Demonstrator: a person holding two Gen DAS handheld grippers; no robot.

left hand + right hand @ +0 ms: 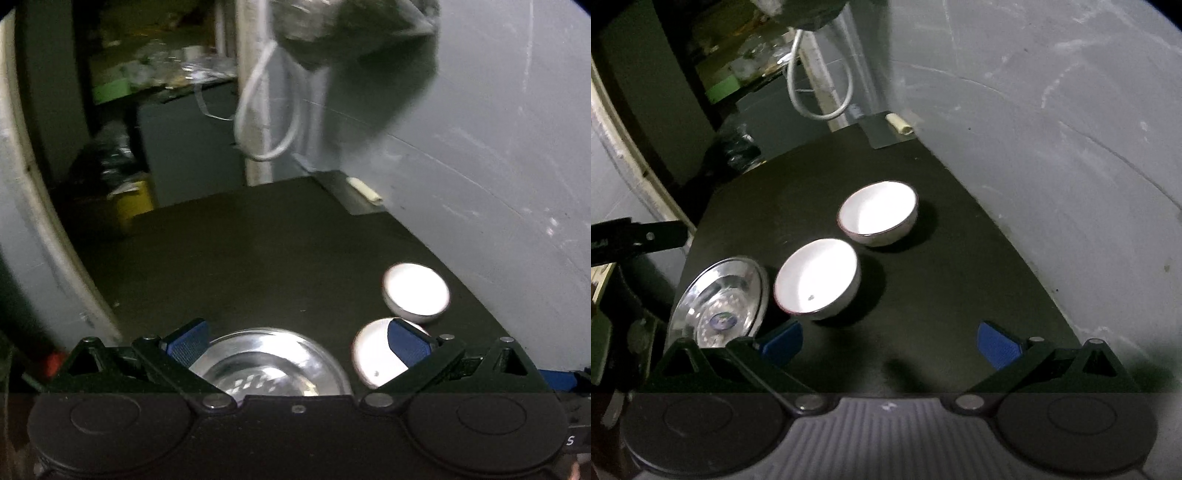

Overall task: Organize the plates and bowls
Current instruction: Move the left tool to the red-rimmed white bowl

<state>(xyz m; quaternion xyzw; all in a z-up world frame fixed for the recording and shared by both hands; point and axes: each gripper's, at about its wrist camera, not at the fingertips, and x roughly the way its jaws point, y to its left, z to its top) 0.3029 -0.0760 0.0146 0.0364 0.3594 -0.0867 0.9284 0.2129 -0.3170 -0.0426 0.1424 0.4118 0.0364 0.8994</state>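
Steel plate (271, 363) lay at twelve o'clock between our left gripper's (299, 345) spread fingers; our right gripper (890, 341), likewise spread and empty, saw both bowls around eleven.

Two bowls, the nearer (817, 278) and the farther (878, 213), are white inside with a thin dark red rim. The plate (720, 299) is shiny silver steel with a small blue-green sticker. The bench (960, 266) is matte black. Gripper pads (997, 345) are blue.
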